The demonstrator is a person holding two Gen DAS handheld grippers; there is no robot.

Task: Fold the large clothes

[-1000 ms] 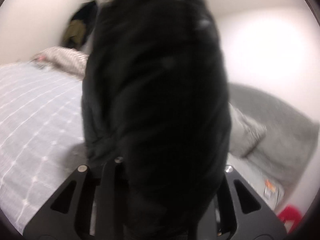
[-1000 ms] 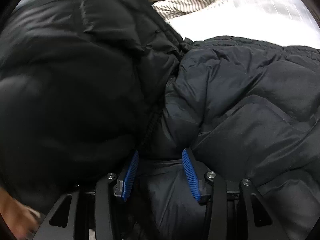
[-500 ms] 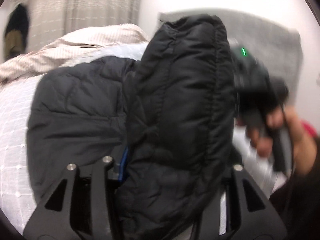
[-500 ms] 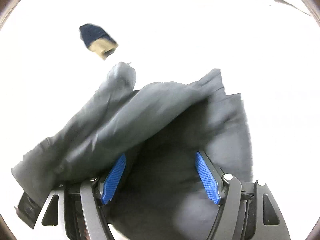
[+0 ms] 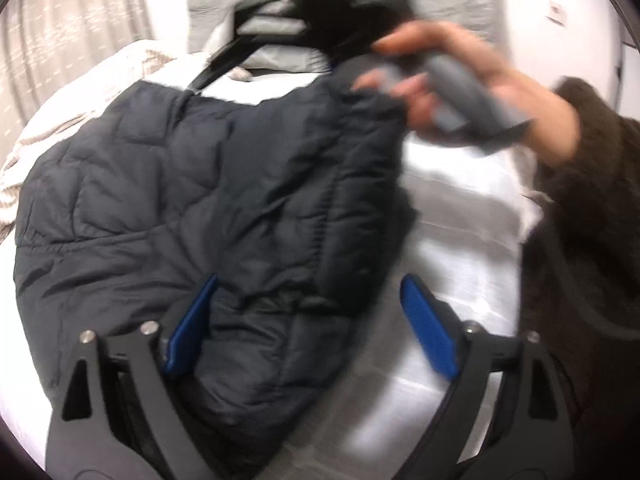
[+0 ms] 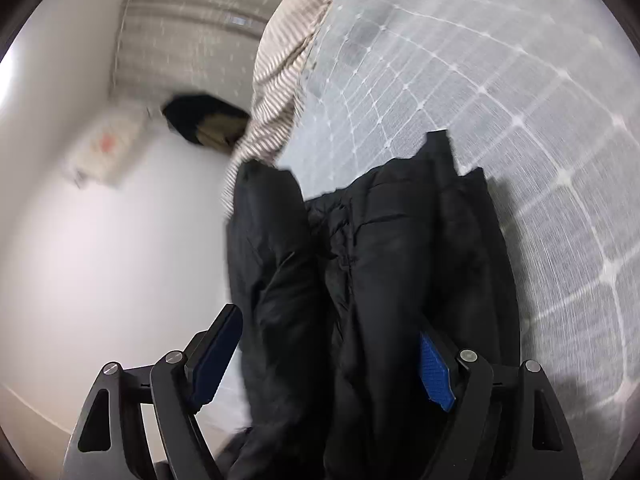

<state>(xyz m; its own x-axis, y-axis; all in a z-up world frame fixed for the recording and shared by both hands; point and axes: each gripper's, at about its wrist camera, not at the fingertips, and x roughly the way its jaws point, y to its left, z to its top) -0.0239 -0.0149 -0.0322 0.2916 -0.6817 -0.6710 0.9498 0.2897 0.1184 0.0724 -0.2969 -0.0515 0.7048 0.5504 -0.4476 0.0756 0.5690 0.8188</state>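
Observation:
A black quilted puffer jacket (image 5: 192,216) lies spread on the bed in the left wrist view. My left gripper (image 5: 308,332) is open, its blue pads (image 5: 428,336) wide apart over the jacket's near edge. The right gripper, in the person's hand (image 5: 460,84), is at the jacket's far corner. In the right wrist view the jacket (image 6: 360,280) hangs in folds between the wide-spread pads (image 6: 434,376) of my right gripper (image 6: 324,364); the frames do not show a grip.
The bed has a grey-white grid-pattern cover (image 6: 500,80) and a beige striped blanket (image 6: 276,76) at its far side. A grey headboard (image 5: 400,0) and pillows stand behind. Curtains (image 5: 72,20) hang at the left. The person's dark sleeve (image 5: 592,240) is at the right.
The jacket came down from hanging in front of the left camera and now lies spread on the bed. My left gripper opened. The right gripper swung round to face the bed.

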